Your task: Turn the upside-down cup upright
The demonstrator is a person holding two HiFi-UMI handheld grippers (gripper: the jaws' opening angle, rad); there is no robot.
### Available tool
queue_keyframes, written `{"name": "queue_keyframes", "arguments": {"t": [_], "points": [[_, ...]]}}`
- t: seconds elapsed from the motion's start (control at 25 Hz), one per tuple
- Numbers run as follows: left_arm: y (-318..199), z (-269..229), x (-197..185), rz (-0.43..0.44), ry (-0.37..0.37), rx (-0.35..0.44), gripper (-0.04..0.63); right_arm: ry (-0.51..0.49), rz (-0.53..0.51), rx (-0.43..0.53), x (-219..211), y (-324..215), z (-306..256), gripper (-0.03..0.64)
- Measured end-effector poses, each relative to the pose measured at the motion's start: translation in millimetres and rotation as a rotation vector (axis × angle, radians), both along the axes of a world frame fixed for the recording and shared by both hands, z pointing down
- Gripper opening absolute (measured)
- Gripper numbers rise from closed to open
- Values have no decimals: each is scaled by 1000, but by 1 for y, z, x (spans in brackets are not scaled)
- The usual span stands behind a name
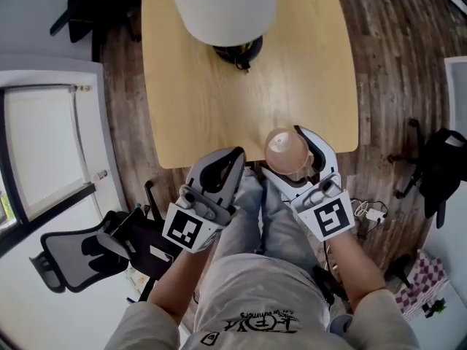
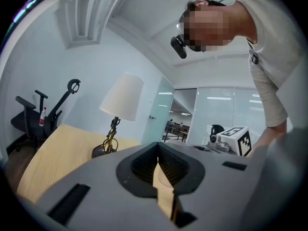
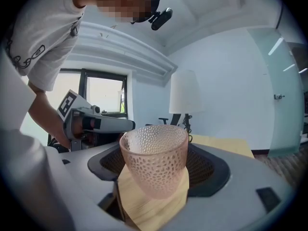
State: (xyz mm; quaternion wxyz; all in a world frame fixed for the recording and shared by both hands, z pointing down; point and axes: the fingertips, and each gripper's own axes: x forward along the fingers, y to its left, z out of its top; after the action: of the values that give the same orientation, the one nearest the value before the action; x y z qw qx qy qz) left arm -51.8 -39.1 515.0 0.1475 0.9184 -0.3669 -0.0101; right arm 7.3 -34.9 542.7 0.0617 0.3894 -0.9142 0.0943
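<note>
A pinkish dimpled glass cup [image 1: 283,152] [image 3: 154,162] stands rim up between the jaws of my right gripper [image 1: 292,143] [image 3: 156,150]. The gripper is shut on the cup's sides and holds it in the air over the near edge of the wooden table [image 1: 219,108]. My left gripper [image 1: 232,159] [image 2: 158,154] hovers beside it to the left, at about the same height. Its jaws are shut with nothing between them, and only a sliver of table shows through the slit.
A white-shaded lamp [image 1: 222,6] [image 2: 120,100] [image 3: 185,93] stands on the table's far side. A black office chair [image 1: 73,254] is at the lower left, and a black bag on a stand [image 1: 445,162] and cables [image 1: 372,214] at the right. The person's legs are below the grippers.
</note>
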Motion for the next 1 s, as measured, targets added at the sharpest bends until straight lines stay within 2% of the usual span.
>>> {"name": "queue_keyframes", "arguments": {"t": [0.4,0.48,1.0], "points": [[21,-91,7,50,19,93,9,-25,-12,67,6,17,-109,367],[28,-106,8,61,28,85,9,-34,-5,72,7,23,-126,368],[56,-171,11,107,52,137,11,-43,-4,125,7,57,-196,367]]}}
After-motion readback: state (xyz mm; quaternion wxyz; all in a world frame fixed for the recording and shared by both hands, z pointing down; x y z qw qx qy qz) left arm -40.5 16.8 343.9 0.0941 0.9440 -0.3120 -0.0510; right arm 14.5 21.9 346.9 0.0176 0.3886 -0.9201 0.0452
